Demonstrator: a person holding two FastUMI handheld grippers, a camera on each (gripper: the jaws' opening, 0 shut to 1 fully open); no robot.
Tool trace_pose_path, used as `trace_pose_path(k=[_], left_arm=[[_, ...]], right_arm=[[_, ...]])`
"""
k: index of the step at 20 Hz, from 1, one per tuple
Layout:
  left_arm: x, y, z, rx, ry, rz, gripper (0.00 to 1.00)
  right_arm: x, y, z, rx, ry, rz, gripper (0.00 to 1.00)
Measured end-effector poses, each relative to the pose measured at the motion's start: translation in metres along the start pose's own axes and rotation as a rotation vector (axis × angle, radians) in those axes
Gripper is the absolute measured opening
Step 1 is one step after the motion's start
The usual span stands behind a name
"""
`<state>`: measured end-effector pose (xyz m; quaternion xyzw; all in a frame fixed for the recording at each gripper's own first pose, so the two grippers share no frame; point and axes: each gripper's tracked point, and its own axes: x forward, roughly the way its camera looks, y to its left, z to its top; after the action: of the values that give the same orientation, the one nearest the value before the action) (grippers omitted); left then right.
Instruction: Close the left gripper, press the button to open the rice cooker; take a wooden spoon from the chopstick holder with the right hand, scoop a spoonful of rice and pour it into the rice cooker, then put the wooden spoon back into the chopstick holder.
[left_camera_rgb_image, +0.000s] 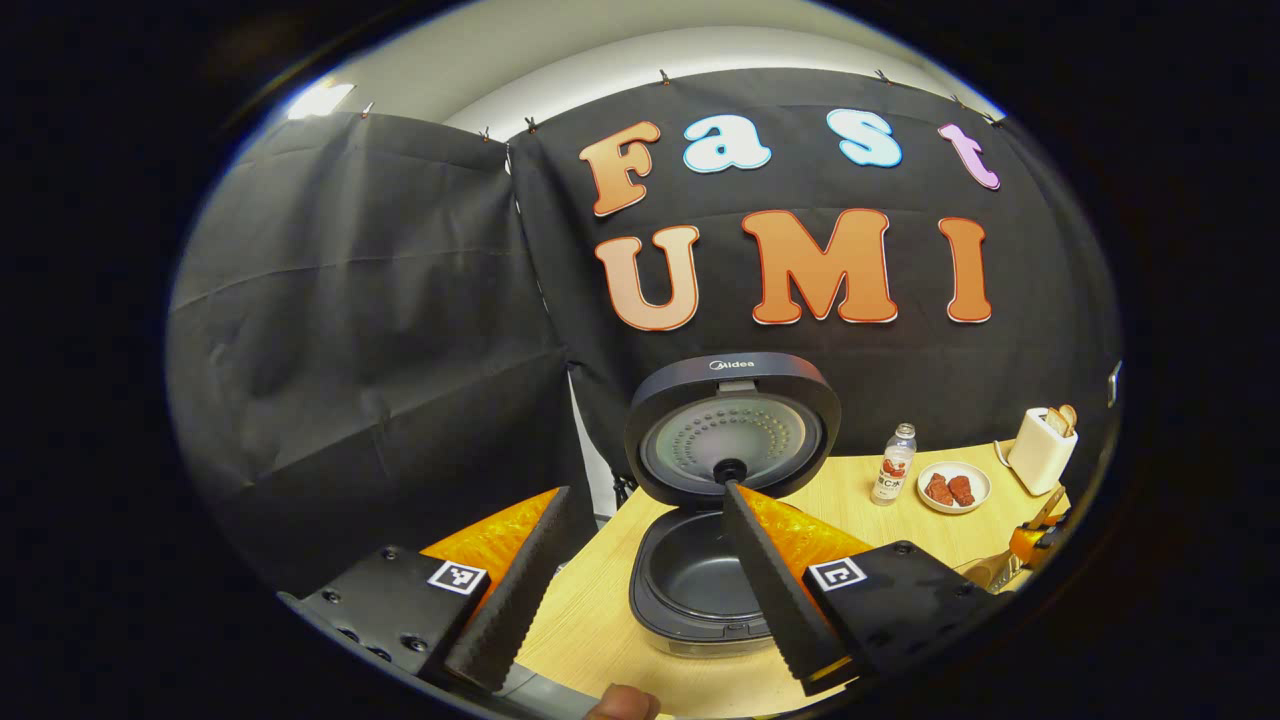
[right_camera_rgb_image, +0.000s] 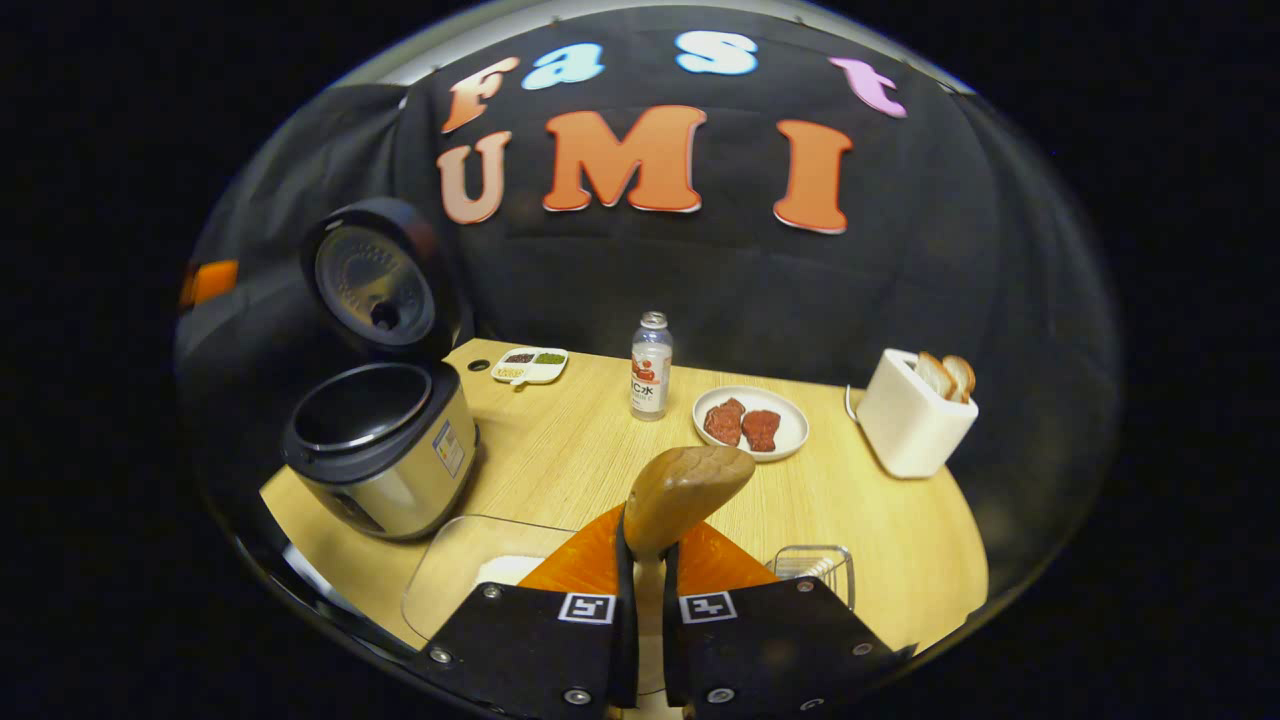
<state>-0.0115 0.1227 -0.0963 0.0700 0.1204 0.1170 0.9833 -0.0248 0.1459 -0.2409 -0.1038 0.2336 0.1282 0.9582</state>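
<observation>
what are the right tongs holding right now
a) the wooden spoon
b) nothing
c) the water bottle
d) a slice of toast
a: in the right gripper view the right tongs are closed on the handle of the wooden spoon, whose bowl sticks up above them, while the rice cooker stands open at the left.

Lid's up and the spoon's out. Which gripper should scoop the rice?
Right. The right gripper is already shut on the wooden spoon, beside the clear container. The left gripper is open, empty, facing the rice cooker.
</observation>
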Motion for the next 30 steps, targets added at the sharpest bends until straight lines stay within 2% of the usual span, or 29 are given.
trace_pose_path(k=[3, 5, 9, 13, 19, 24, 25, 27, 30], left_arm=[[0.002, 0.001, -0.003, 0.011, 0.007, 0.002, 1.0], [0.004, 0.004, -0.003, 0.017, 0.009, 0.01, 1.0], [0.008, 0.004, -0.004, 0.018, 0.017, 0.011, 1.0], [0.009, 0.008, -0.007, 0.034, 0.026, 0.019, 1.0], [0.011, 0.021, -0.01, 0.045, 0.036, 0.035, 1.0], [0.011, 0.034, -0.013, 0.049, 0.048, 0.048, 1.0], [0.013, 0.036, -0.015, 0.051, 0.052, 0.048, 1.0], [0.014, 0.038, -0.018, 0.052, 0.057, 0.044, 1.0], [0.019, 0.039, -0.02, 0.059, 0.063, 0.033, 1.0]], right_arm=[[-0.004, 0.019, 0.005, -0.189, -0.063, -0.01, 0.08], [-0.003, 0.025, 0.001, -0.257, -0.085, -0.012, 0.07], [0.004, 0.031, -0.032, -0.262, -0.036, -0.01, 0.06], [0.004, 0.045, -0.039, -0.259, -0.078, -0.021, 0.06], [0.015, 0.07, -0.049, -0.034, -0.027, 0.02, 0.06], [0.023, 0.061, -0.05, 0.21, 0.03, 0.003, 0.06], [0.025, 0.06, -0.049, 0.267, 0.034, 0.002, 0.09], [0.023, 0.062, -0.048, 0.375, 0.05, 0.017, 0.06], [0.023, 0.07, -0.051, 0.448, 0.071, 0.046, 0.06]])
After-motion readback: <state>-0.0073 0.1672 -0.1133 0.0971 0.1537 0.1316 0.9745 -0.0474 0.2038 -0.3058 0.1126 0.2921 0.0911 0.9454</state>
